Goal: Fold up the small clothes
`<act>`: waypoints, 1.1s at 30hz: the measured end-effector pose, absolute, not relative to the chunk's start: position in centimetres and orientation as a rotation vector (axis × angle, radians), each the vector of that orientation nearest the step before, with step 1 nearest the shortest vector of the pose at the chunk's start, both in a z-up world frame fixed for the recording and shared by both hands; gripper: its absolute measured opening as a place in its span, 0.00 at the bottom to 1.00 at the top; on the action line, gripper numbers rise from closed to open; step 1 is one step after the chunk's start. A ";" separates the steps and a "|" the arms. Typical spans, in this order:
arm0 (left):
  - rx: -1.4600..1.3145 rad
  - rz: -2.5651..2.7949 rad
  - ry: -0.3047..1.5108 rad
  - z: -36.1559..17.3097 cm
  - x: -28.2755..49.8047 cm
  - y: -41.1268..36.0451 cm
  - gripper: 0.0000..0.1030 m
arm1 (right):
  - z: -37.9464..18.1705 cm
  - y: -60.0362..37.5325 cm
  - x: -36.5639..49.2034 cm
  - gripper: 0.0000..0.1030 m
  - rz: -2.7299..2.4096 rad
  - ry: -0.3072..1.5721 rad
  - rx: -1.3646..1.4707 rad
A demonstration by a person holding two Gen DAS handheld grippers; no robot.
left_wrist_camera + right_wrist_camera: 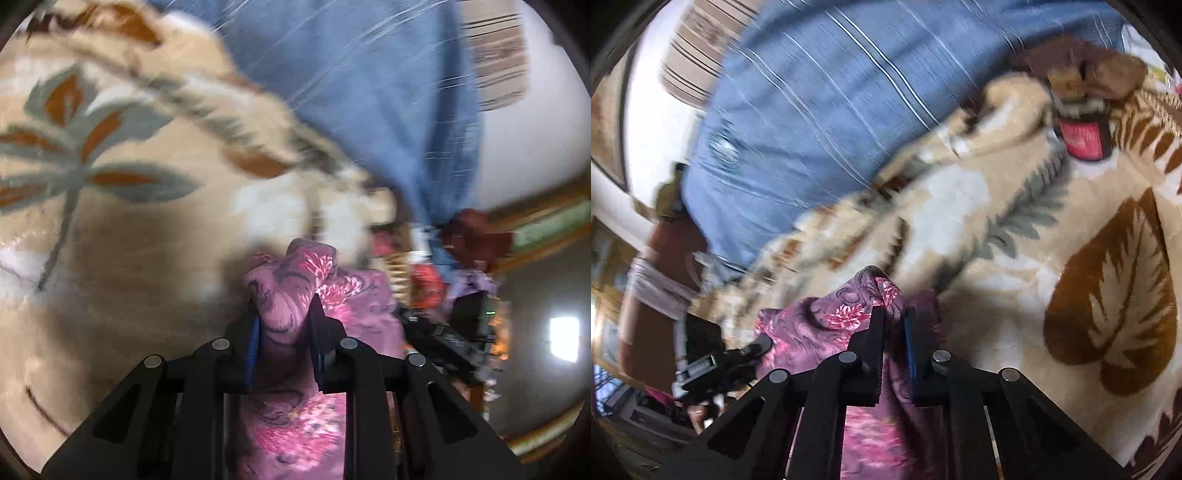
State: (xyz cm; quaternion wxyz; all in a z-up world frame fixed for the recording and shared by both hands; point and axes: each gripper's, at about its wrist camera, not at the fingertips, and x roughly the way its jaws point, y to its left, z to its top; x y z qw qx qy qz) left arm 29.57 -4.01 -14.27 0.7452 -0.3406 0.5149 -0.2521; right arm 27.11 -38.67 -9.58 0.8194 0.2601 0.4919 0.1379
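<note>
A small mauve garment with pink flower print point(295, 288) lies bunched on a beige blanket with leaf patterns point(122, 229). My left gripper point(283, 314) is shut on a thick fold of it, the cloth bulging up between the two black fingers. In the right wrist view the same garment point(827, 321) spreads to the left, and my right gripper point(894, 314) is shut on a thin edge of it. The other gripper point(713, 369) shows at the lower left of that view, held in a hand.
A blue striped bedsheet point(812, 122) covers the bed beyond the blanket point(1052, 258). A brown-striped pillow point(495, 55) lies at the far end. A brown and pink cloth heap point(1082, 110) rests at the upper right. Red and purple clothes point(465, 236) pile by the bed's edge.
</note>
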 end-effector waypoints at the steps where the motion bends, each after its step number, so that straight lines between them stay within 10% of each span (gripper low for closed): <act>1: -0.756 -0.550 1.124 -14.6 29.5 -3.9 0.24 | -10.2 -38.2 27.6 0.09 0.279 1.070 0.531; 6: -0.723 -0.525 1.118 -12.2 27.5 -3.1 0.39 | -10.3 -38.7 27.2 0.22 0.284 1.061 0.556; 11: -0.638 -0.546 1.068 -9.2 23.0 -2.6 0.59 | -7.5 -40.4 23.7 0.73 0.316 0.975 0.638; 18: -0.561 -0.567 1.144 -11.2 14.9 -4.4 0.61 | -8.1 -39.7 15.7 0.74 0.360 1.061 0.676; 22: -0.562 -0.593 1.199 -12.6 12.6 -5.8 0.61 | -9.3 -38.4 11.2 0.62 0.329 1.109 0.654; 27: -0.497 -0.559 1.236 -13.4 12.2 -7.6 0.60 | -11.7 -36.8 11.0 0.11 0.278 1.215 0.578; 33: -0.477 -0.522 1.278 -14.6 11.8 -8.4 0.61 | -9.4 -36.2 10.2 0.05 0.151 1.190 0.396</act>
